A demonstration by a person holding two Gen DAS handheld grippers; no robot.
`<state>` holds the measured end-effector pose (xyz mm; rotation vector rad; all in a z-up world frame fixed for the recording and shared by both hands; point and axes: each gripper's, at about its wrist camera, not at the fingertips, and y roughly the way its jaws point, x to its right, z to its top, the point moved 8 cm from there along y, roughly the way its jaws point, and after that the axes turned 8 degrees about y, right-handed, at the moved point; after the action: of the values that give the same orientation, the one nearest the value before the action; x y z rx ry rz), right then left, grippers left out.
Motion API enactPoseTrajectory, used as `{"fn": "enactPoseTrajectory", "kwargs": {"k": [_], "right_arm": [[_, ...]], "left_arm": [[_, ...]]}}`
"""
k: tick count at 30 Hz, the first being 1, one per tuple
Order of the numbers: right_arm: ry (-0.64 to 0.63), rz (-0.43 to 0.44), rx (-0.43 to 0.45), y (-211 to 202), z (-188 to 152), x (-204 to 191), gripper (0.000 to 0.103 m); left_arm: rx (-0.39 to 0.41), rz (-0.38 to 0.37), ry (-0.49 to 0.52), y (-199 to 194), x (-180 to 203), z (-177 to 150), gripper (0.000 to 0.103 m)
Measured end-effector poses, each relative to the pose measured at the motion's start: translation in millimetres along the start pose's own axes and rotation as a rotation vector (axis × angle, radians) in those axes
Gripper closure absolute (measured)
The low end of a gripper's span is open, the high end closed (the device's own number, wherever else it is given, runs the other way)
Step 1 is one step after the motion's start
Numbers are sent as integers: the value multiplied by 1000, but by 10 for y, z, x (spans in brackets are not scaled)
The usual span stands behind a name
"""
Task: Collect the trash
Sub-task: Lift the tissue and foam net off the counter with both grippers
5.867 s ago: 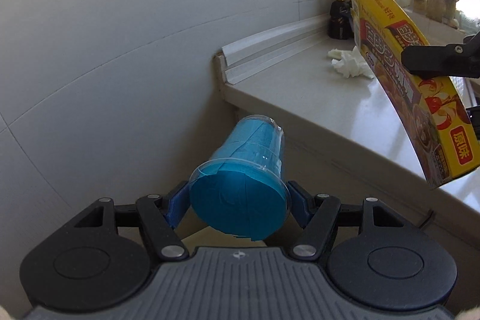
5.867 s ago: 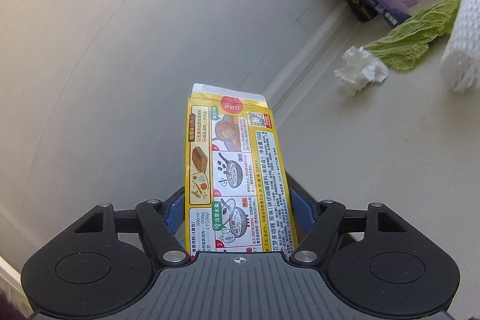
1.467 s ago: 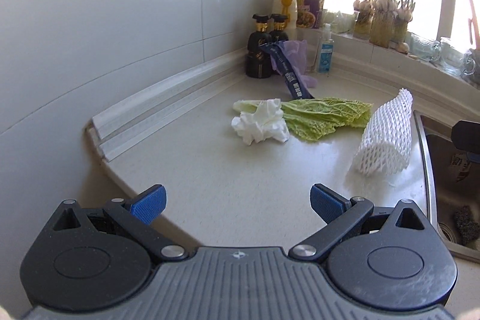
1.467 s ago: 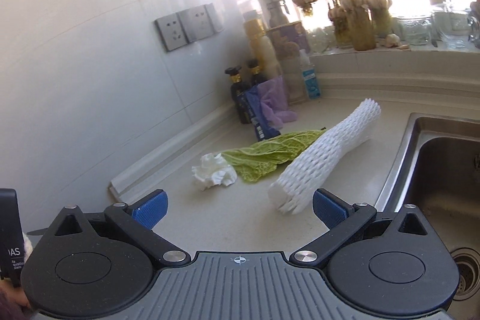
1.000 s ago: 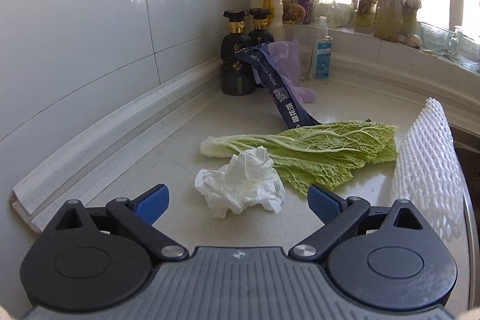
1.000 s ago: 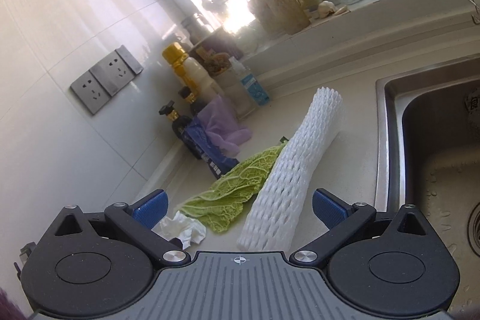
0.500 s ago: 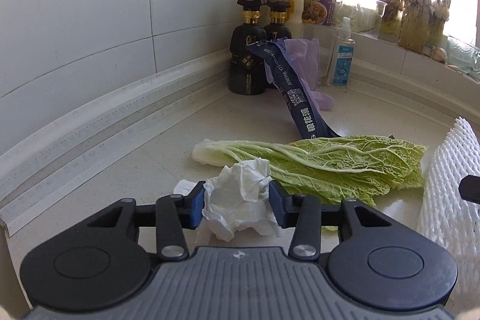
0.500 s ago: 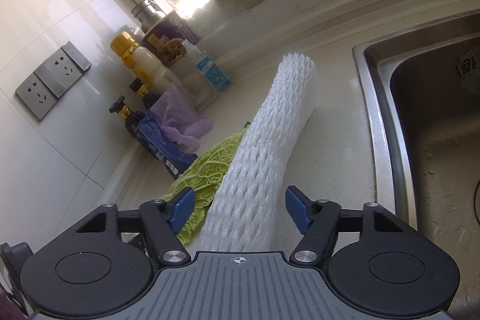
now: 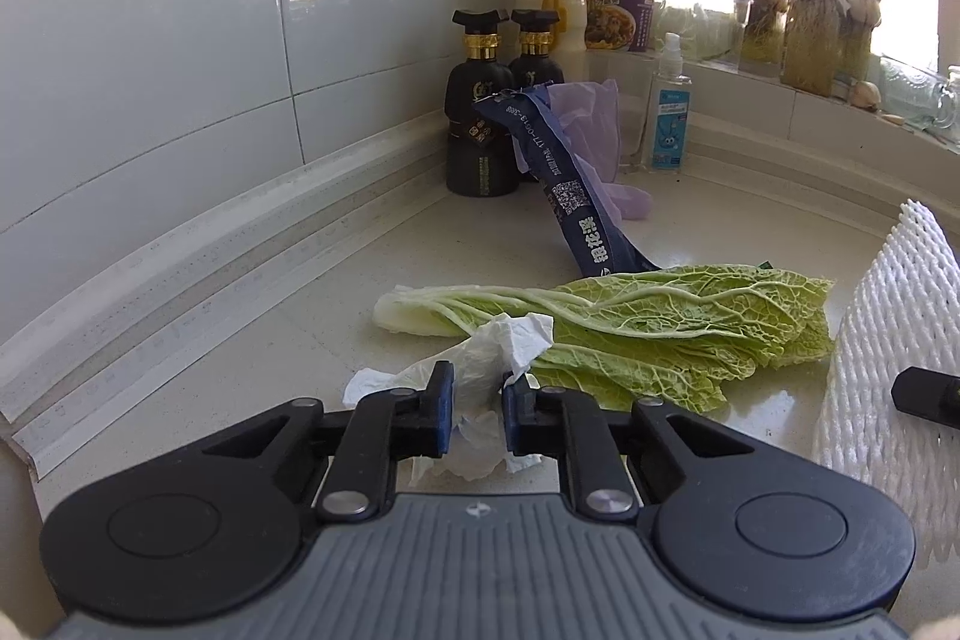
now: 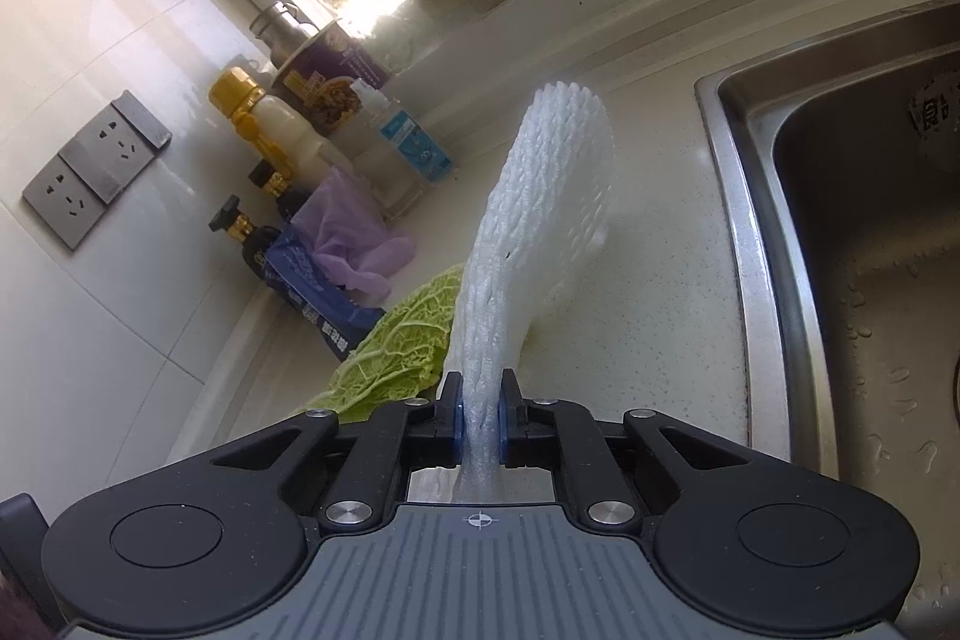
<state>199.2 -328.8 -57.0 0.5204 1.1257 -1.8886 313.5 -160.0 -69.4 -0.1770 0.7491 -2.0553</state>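
My left gripper [image 9: 477, 394] is shut on a crumpled white tissue [image 9: 480, 358] at the near edge of the pale counter [image 9: 336, 292]. A green cabbage leaf [image 9: 648, 322] lies just beyond it. My right gripper [image 10: 479, 403] is shut on the near end of a white foam net sleeve [image 10: 540, 214], squeezing it flat; the sleeve's far end lies on the counter beside the sink. The sleeve also shows at the right edge of the left wrist view [image 9: 888, 340], with the right gripper's dark fingertip [image 9: 927, 394] against it.
Two black bottles [image 9: 480, 136], a blue printed wrapper [image 9: 570, 202], a purple bag [image 9: 594, 130] and a sanitizer bottle [image 9: 666, 112] stand at the back corner. A steel sink [image 10: 852, 244] is right of the sleeve. Garlic jars [image 9: 810, 16] line the windowsill.
Both grippers dropped earlier trash, swung to the counter open, and have now closed: the left on the tissue, the right on the foam sleeve.
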Motion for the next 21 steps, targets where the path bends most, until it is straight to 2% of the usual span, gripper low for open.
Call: {"fn": "enactPoseTrajectory", "kwargs": {"k": [21], "right_arm": [[-44, 114, 25, -595, -3, -266, 94]], "left_arm": [[2, -10, -8, -537, 7, -32, 89]]}}
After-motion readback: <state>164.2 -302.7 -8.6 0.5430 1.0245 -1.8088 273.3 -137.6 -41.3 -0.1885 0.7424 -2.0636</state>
